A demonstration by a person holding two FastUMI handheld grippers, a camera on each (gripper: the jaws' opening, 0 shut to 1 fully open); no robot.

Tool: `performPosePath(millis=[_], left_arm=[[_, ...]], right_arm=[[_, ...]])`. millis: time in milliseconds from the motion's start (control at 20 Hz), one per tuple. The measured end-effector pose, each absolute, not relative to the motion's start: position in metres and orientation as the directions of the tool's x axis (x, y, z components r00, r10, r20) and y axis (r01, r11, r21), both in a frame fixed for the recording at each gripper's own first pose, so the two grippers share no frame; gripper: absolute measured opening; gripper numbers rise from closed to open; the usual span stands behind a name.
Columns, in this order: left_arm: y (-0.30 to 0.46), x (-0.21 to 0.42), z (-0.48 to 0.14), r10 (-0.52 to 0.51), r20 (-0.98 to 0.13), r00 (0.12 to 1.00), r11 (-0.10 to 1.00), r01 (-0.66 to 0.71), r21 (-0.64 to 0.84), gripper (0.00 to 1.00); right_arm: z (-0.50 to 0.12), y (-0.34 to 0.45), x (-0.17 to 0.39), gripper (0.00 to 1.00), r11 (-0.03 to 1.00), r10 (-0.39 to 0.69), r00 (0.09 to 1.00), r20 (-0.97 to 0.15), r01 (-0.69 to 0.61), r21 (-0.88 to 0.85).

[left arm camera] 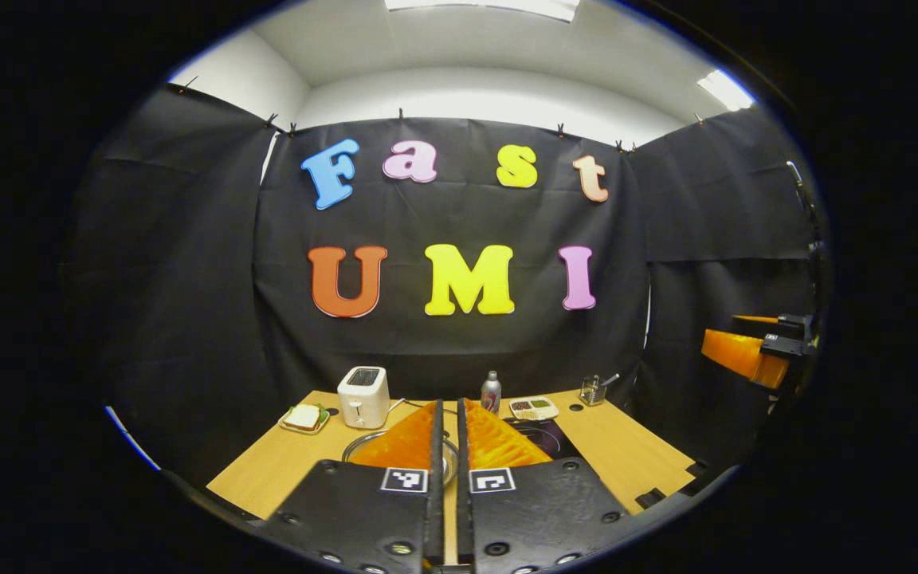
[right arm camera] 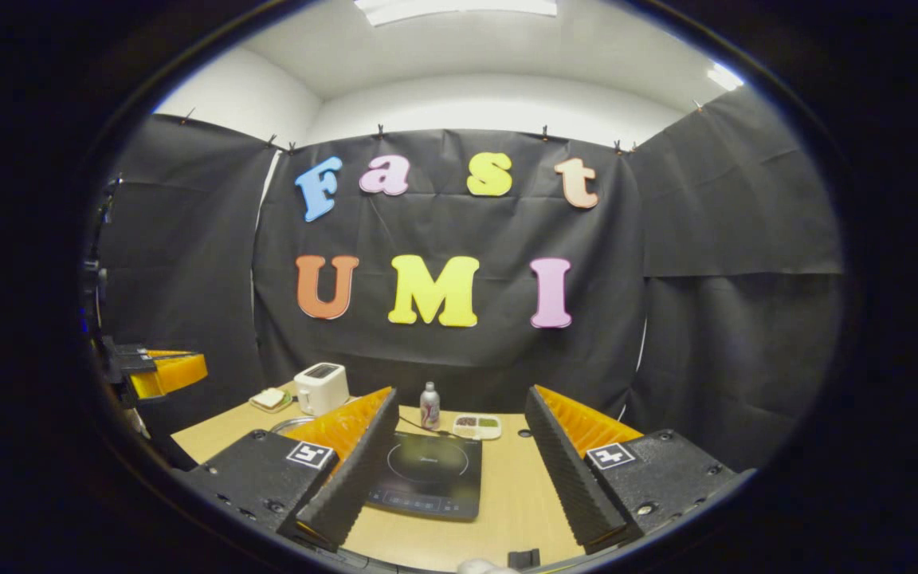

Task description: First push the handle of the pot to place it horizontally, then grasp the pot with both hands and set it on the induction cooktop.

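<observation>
I see left hand-held gripper nearly closed above the round steel pot, right hand-held gripper wide over the black induction cooktop.

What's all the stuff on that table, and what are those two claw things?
Table: one, light wood, in the booth.
Toaster: one, white, back left of the table.
Sandwich plate: one, bread on a pale plate, left of the toaster.
Bottle: one, silver, back centre.
Divided tray: one, white, right of the bottle.
Small metal holder: one, back right.
Pot: one, metal rim, partly hidden behind the left gripper.
Induction cooktop: one, black, mid-table.
Left gripper: fingers closed together, empty.
Right gripper: fingers spread wide, over the cooktop.
</observation>
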State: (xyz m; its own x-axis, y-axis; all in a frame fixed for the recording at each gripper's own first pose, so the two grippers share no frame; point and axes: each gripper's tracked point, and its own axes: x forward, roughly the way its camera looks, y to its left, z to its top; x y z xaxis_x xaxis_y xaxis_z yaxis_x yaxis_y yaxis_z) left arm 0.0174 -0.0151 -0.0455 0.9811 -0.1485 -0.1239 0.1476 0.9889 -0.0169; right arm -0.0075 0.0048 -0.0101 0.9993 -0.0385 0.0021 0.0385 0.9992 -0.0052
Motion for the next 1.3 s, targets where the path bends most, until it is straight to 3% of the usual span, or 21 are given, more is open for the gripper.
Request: performPosePath(millis=[50, 200, 600, 1050, 1100, 1150, 1300], left_arm=[[-0.019, 0.023, -0.059, -0.164, -0.159, 0.974, 0.986, 0.161, -0.028, 0.00], [-0.030, 0.036, -0.115, -0.228, -0.304, 0.925, 0.974, 0.219, -0.065, 0.00], [0.000, 0.063, -0.280, -0.148, -0.695, 0.704, 0.974, 0.225, 0.020, 0.00], [0.056, 0.104, -0.375, 0.005, -0.880, 0.476, 0.978, 0.180, 0.102, 0.00], [0.064, 0.107, -0.377, 0.029, -0.884, 0.466, 0.979, 0.165, 0.119, 0.10], [0.072, 0.111, -0.379, 0.047, -0.887, 0.459, 0.978, 0.161, 0.135, 0.00], [0.093, 0.117, -0.387, 0.097, -0.899, 0.427, 0.978, 0.126, 0.165, 0.00]], right_arm=[[-0.013, 0.007, -0.003, 1.00, 0.999, -0.032, 0.999, -0.007, 0.032, -0.014], [-0.025, 0.011, 0.018, 1.00, 1.000, 0.002, 0.999, -0.043, -0.003, -0.024], [-0.064, 0.004, 0.104, 1.00, 0.996, 0.083, 0.990, -0.113, -0.077, 0.054], [-0.110, -0.027, 0.187, 1.00, 0.992, 0.116, 0.974, -0.194, -0.102, 0.080], [-0.115, -0.030, 0.194, 1.00, 0.992, 0.117, 0.971, -0.206, -0.103, 0.078], [-0.121, -0.032, 0.200, 1.00, 0.991, 0.119, 0.969, -0.217, -0.104, 0.080], [-0.131, -0.034, 0.218, 1.00, 0.990, 0.130, 0.962, -0.240, -0.113, 0.087]])
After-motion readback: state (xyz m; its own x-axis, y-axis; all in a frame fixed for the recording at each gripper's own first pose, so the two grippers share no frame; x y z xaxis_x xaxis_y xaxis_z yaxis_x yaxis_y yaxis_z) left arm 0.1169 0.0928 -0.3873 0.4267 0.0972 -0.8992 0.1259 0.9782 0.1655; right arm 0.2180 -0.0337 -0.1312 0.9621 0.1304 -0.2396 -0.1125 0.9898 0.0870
